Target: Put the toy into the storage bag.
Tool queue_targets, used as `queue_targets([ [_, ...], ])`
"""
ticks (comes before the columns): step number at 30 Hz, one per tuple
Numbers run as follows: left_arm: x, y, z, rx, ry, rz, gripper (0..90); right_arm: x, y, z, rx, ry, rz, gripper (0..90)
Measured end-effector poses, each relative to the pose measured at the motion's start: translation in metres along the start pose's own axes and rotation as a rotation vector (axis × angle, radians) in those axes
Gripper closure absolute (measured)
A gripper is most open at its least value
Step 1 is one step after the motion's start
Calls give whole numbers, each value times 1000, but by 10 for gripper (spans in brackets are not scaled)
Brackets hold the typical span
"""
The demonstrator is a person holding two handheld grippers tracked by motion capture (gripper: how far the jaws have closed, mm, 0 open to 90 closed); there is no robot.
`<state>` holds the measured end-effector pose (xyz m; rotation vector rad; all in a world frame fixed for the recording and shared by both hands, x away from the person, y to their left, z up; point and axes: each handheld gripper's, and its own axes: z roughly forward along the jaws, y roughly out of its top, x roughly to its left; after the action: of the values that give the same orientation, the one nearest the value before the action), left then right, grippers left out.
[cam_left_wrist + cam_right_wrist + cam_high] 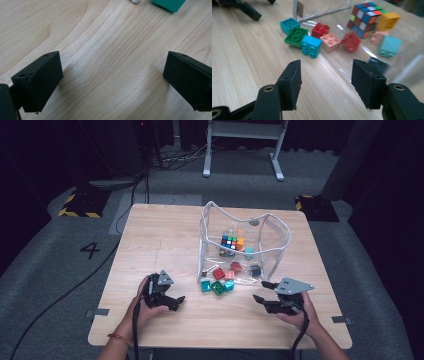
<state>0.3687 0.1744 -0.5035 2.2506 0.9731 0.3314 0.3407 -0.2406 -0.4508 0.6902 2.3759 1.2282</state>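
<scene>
both tools sat low on the desk (pixel 165 227) near its bottom edge. left tool (pixel 170 301), at lower left of the high view, had jaws spread wide over bare wood, nothing between them. right tool (pixel 263 291), at lower right, stood half parted and empty, just beside the clear bag (pixel 280 237). loose blocks (pixel 217 286) lay at the bag's mouth in the middle, between the tools, with open wood on either side.
</scene>
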Motion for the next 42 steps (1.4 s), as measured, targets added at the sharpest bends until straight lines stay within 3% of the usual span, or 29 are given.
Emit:
queue_targets([
  [5,0,0,0,0,0,0,26,10,4,34,39,51,-20,446],
  [8,0,0,0,0,0,0,26,16,9,51,60,46,-40,463],
  [9,0,0,0,0,0,0,27,14,10,56,62,44,-71,468],
  [11,0,0,0,0,0,0,26,17,14,64,62,61,-63,479],
  [13,0,0,0,0,0,0,27,19,17,72,69,47,-62,496],
  [20,0,0,0,0,0,0,27,21,23,86,56,40,-44,529],
  [21,0,0,0,0,1,0,26,23,24,87,74,30,-11,538],
  [25,0,0,0,0,0,0,26,19,26,93,57,35,21,552],
  [30,0,0,0,0,0,0,27,16,28,100,61,28,6,547],
  [35,0,0,0,0,0,0,27,16,28,105,77,23,38,537],
  [42,0,0,0,0,0,0,26,17,27,110,86,12,39,546],
])
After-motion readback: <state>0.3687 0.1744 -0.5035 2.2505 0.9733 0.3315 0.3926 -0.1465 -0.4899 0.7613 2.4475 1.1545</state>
